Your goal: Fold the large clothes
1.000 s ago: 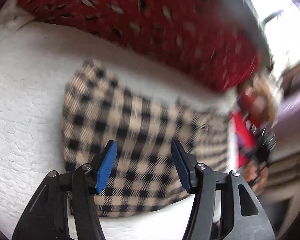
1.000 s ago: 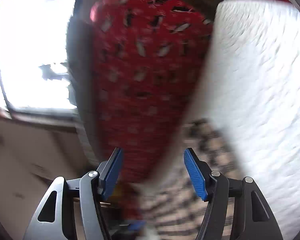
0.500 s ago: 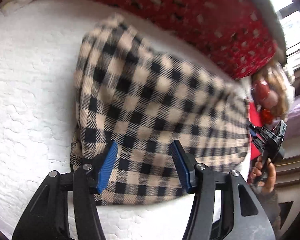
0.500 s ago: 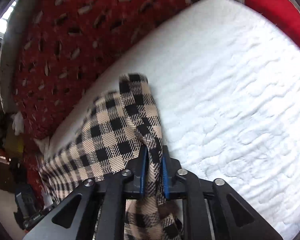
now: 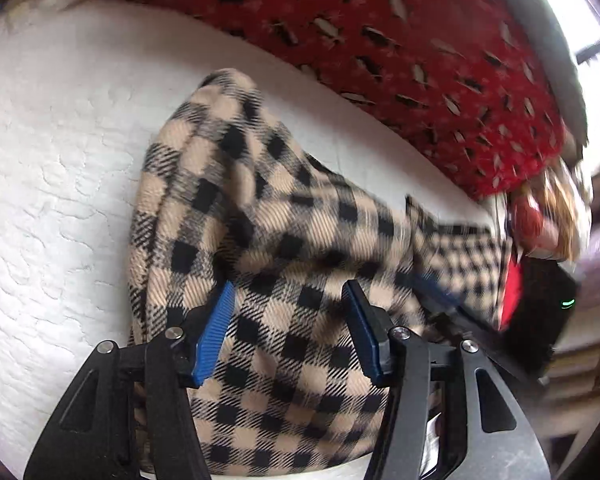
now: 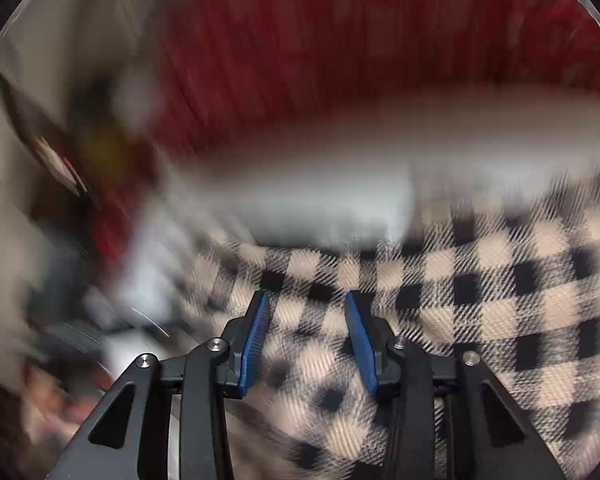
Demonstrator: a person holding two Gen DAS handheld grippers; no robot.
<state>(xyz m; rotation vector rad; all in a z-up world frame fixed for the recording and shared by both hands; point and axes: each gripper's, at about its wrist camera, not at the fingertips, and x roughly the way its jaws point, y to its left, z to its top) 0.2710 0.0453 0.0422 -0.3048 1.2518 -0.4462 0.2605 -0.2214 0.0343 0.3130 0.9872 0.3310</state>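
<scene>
A beige and black checked garment lies bunched on a white quilted mattress. My left gripper is open, just above the near part of the cloth, with nothing between its blue pads. My right gripper is open over the same checked cloth; that view is heavily blurred by motion. The right gripper also shows in the left wrist view at the cloth's right end.
A red patterned cushion runs along the far side of the mattress. A bright window is at the upper right. Blurred red and brown objects sit past the mattress's right end.
My right gripper has opened and let go of the checked cloth, then swung fast. The cloth has dropped into a heap. My left gripper stays open over it.
</scene>
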